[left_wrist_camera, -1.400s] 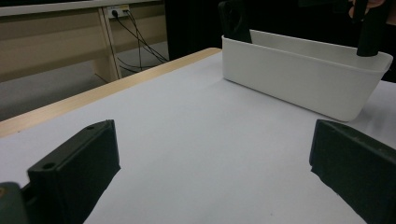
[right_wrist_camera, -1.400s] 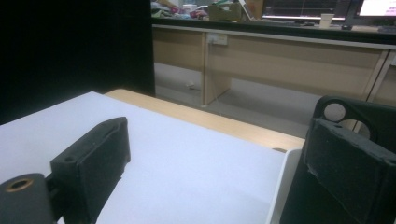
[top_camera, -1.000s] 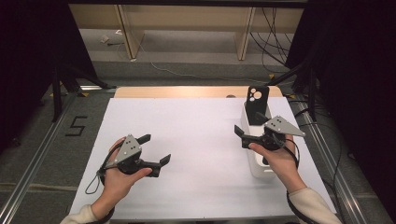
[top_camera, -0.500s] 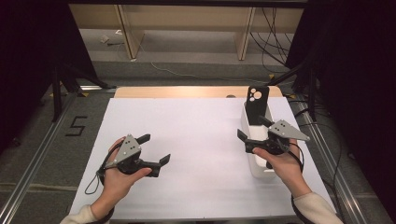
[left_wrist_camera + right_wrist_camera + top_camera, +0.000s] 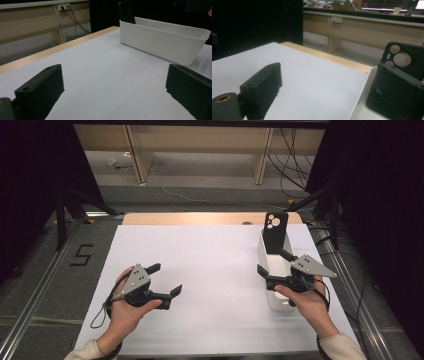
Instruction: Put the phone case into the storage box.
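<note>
A narrow white bin [image 5: 264,251] stands at the right of the white table, and a black phone case [image 5: 275,229] leans upright at its far end. My right gripper [image 5: 272,263] is open and empty over the bin's left wall; in the right gripper view one jaw hangs above the table, the other above the bin [image 5: 362,96], with the phone case [image 5: 402,59] just behind it. My left gripper [image 5: 165,279] is open and empty at the near left, low over the table. The left gripper view shows the bin [image 5: 160,42] and the case [image 5: 126,12] ahead.
The white table sheet [image 5: 210,260] has a wooden strip [image 5: 200,218] along its far edge. Metal rails [image 5: 35,290] run along both table sides. Cables lie on the floor behind, near wooden furniture legs [image 5: 135,155]. Dark curtains flank both sides.
My right gripper has drifted slightly to the right and nearer the table's front edge, over the bin. The left gripper and the phone case have stayed put.
</note>
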A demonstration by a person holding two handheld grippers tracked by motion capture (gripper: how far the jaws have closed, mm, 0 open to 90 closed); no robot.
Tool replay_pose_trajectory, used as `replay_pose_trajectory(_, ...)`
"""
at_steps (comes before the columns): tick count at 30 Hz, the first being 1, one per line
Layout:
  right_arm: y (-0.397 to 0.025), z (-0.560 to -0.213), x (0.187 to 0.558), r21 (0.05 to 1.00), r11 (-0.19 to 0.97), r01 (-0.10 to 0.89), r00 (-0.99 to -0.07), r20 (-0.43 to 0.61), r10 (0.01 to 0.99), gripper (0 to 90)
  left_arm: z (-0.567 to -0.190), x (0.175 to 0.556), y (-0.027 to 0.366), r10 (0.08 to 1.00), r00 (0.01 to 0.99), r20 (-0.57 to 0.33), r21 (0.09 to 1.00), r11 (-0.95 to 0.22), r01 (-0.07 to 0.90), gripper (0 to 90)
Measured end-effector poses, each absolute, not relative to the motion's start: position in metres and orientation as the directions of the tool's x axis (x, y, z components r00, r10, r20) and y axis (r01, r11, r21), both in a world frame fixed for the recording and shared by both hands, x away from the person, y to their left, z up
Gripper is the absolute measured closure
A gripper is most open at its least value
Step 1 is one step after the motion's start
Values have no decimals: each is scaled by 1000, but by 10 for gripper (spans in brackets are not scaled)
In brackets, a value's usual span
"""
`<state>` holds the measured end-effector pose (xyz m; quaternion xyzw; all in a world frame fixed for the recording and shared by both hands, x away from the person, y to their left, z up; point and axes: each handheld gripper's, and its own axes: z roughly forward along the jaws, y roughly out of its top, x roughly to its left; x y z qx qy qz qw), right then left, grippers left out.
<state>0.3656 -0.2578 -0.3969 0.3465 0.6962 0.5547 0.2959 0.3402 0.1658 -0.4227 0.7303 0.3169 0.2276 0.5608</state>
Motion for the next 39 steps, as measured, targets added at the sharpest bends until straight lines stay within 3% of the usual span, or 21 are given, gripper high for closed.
replay_pose_trajectory(39,-272,-415,342,972,173,162,-595,-44,803,94,-422,340,167,721,693,-22,963,-170,208,11)
